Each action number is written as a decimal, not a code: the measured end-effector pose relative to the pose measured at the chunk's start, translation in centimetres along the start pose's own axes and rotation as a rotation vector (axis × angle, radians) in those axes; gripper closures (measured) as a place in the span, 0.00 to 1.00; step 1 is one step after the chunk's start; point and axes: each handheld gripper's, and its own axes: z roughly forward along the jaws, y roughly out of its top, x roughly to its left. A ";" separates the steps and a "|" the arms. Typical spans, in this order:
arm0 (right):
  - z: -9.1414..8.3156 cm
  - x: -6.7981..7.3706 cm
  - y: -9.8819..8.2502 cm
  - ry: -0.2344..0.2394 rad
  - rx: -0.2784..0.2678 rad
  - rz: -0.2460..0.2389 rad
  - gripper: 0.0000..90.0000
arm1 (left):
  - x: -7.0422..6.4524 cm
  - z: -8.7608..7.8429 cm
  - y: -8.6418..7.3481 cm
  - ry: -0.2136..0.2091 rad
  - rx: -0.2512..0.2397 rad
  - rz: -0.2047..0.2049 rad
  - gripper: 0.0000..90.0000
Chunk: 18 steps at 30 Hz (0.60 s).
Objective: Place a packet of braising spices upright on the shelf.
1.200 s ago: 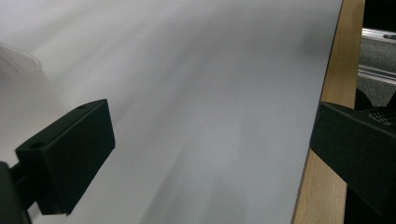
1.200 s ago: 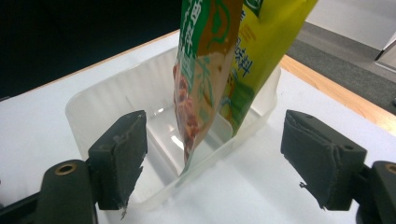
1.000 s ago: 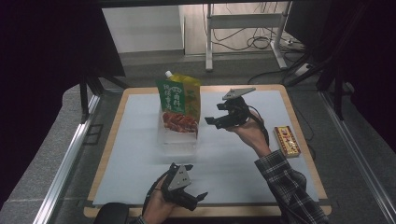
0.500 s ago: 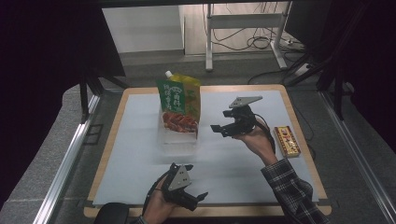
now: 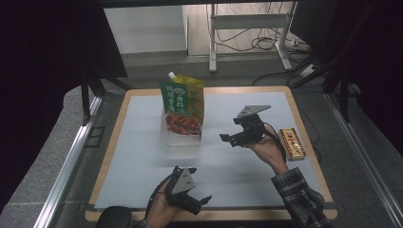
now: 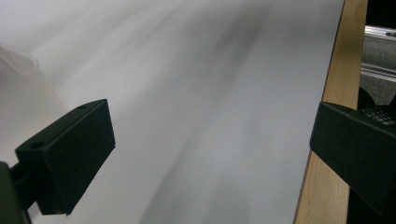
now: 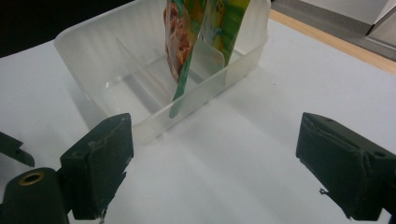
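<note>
Both grippers empty beside the pouch bin

High view: the right gripper [image 5: 234,137], jaws just widened and empty, hovers right of the clear bin [image 5: 183,140] holding two upright pouches [image 5: 183,107]; the left gripper [image 5: 202,204] sits near, released. Right gripper view: the bin [image 7: 88,70] lies just ahead. Left gripper view: spread jaws over white mat [image 6: 196,102].

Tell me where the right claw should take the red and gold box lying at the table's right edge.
Probably grip the small red and gold rectangular box across its two long sides, coming from above: it lies flat, its narrow width suits the jaws, and nothing touches either side.
</note>
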 end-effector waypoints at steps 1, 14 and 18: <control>0.0 -0.1 -0.2 0.000 0.003 0.005 0.12 | 0.0 0.0 0.0 0.000 0.001 0.001 0.00; -0.1 -0.6 -1.9 -0.014 0.019 0.042 0.09 | 0.0 0.0 0.0 -0.005 0.003 0.003 0.00; -0.3 -0.8 -2.2 -0.030 0.025 0.045 0.08 | 0.0 0.0 0.0 0.000 0.007 0.007 0.00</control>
